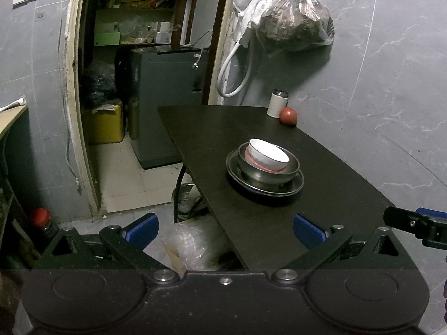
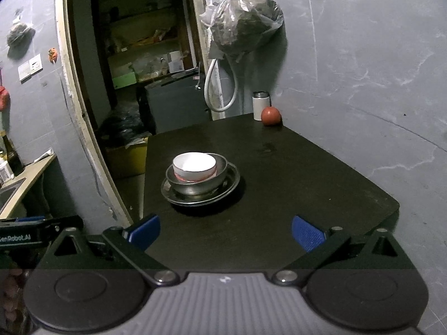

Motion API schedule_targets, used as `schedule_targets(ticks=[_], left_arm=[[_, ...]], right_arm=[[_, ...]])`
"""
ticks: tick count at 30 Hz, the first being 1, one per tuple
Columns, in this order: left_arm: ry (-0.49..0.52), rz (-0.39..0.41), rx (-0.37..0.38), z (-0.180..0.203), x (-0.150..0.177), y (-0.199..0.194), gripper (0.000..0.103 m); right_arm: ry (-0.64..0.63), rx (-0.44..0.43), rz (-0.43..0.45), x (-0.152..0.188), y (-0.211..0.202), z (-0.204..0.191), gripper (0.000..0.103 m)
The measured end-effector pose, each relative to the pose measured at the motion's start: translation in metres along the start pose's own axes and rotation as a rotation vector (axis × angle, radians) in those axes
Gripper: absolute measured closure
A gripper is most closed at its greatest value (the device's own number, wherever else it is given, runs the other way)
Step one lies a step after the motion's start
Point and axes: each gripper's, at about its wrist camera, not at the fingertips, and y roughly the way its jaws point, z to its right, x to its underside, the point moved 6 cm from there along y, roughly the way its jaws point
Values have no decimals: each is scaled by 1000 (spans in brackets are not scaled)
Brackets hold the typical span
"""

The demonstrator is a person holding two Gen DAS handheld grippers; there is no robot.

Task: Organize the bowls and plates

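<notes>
A white bowl (image 1: 268,155) sits tilted inside a metal bowl (image 1: 268,171), which stands on a metal plate (image 1: 293,188) on the dark table (image 1: 251,223). The same stack shows in the right wrist view: white bowl (image 2: 194,166), metal bowl (image 2: 198,185), plate (image 2: 232,184), table (image 2: 293,181). My left gripper (image 1: 225,230) is open and empty, near the table's front left edge, short of the stack. My right gripper (image 2: 225,231) is open and empty over the table's front edge. Part of the right gripper (image 1: 419,224) shows at the left view's right side.
A white jar (image 1: 277,102) and a red ball (image 1: 288,116) stand at the table's far corner by the wall. A full plastic bag (image 1: 296,25) hangs on the wall above. A doorway (image 1: 139,83) opens left of the table. A plastic bag (image 1: 192,245) lies under the table edge.
</notes>
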Motion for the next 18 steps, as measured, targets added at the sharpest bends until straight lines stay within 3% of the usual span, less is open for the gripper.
schedule_targets(ticks=[18], left_arm=[[-2, -40, -11, 0, 10, 1, 1]], right_arm=[[-6, -4, -46, 9, 1, -3, 0]])
